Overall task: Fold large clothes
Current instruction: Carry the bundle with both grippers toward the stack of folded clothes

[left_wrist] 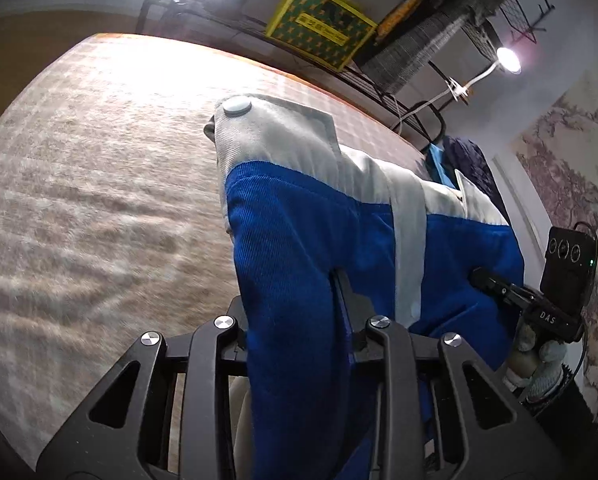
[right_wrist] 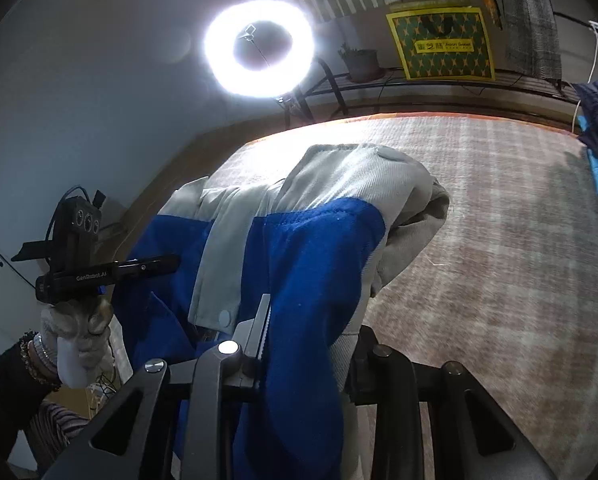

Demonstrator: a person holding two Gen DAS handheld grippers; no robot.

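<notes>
Garment: blue-and-grey corduroy jacket with snap buttons (left_wrist: pixel 299 216) – lifted, draping onto the plaid blanket-covered bed (left_wrist: pixel 79 200).
Left claw (left_wrist: pixel 299 320): clamped on blue cloth.
Right claw (right_wrist: pixel 299 332): likewise pinching blue cloth.
Handling: soft, thick, fairly heavy – likely sags; best gripped at hems, seams.

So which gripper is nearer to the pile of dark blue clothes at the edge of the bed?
The right gripper. It grips the blue and grey jacket on the side toward the pile; the left gripper holds the jacket's opposite side, farther away.
</notes>
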